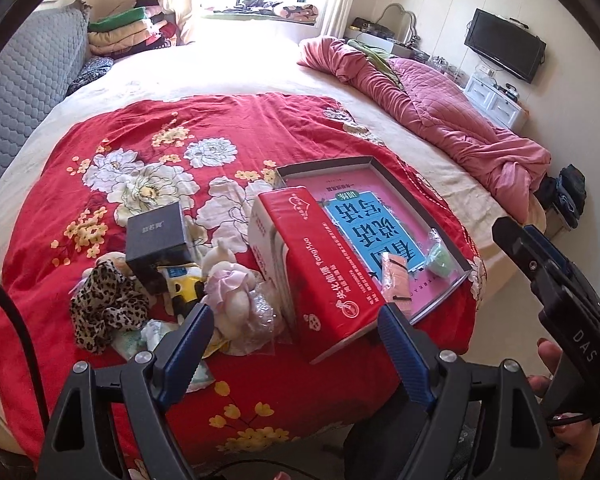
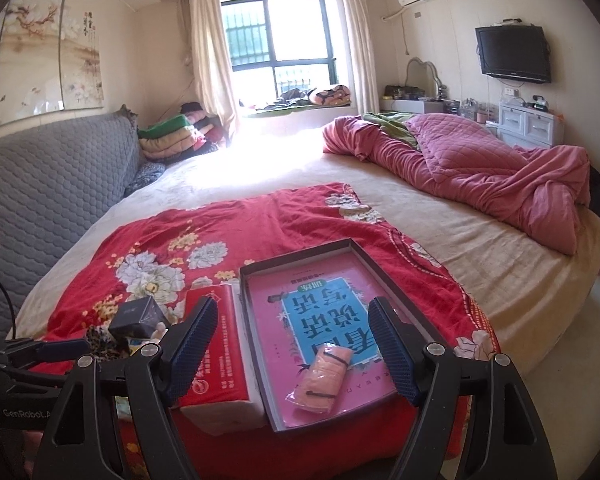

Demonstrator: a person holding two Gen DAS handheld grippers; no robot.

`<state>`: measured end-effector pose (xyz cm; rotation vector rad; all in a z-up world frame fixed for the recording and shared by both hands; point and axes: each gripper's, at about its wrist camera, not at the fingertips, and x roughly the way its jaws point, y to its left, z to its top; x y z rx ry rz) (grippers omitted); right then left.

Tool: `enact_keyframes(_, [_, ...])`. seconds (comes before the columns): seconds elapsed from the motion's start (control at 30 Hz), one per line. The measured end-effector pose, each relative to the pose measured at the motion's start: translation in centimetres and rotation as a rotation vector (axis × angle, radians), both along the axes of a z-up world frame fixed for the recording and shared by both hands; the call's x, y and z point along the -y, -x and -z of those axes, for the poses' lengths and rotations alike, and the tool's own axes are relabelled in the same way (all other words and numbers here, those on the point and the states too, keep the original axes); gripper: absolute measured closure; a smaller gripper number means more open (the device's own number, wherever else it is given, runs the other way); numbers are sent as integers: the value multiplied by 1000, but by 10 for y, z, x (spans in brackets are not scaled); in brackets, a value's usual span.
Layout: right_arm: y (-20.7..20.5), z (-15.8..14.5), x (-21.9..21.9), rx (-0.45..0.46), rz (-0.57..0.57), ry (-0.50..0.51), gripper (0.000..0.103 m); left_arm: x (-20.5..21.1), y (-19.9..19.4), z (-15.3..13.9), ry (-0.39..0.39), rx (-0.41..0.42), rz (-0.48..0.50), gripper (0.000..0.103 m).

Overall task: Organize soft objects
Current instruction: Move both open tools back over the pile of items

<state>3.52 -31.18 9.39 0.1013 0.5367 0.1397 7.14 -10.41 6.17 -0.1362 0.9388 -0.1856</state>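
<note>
L gripper (image 1: 292, 322) is held wide open, nothing gripped, above red floral cloth (image 1: 228, 128). Soft pile w/ leopard scrunchie (image 1: 104, 306) and plush toy (image 1: 230, 294) is seen just ahead-left of L fingers. R gripper (image 2: 292, 344) is spread wide too, empty, over shallow box tray (image 2: 384, 276); pink pouch (image 2: 322, 378) is lying in tray between R fingers. Red tissue pack (image 2: 216, 364) is touching tray's left wall.

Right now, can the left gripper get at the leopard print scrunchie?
Probably yes. The left gripper is open, and the leopard print scrunchie lies uncovered on the red blanket, left of its fingers.
</note>
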Motion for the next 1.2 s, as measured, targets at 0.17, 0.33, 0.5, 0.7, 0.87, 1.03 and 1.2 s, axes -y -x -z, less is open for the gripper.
enact_keyframes(0.17, [6,-9,-20,14,-51,-4,24,-28,9,-5,10,4,-51,19])
enact_keyframes(0.33, [9,-12,-41,2,-115,-7,24,-52,17,-8,22,7,-89,19])
enact_keyframes(0.5, [15,-11,-63,5,-173,15,24,-72,26,-7,26,8,-128,19])
enact_keyframes(0.7, [18,-8,-85,-9,-225,30,24,-92,35,-2,24,6,-165,19])
enact_keyframes(0.87, [19,-4,-97,-20,-258,45,24,-115,42,5,32,2,-202,19])
enact_keyframes(1.03, [18,4,-112,-38,-295,65,24,-141,48,15,51,-8,-254,19])
enact_keyframes(1.2, [16,15,-125,-63,-327,74,24,-166,50,29,70,-31,-310,19])
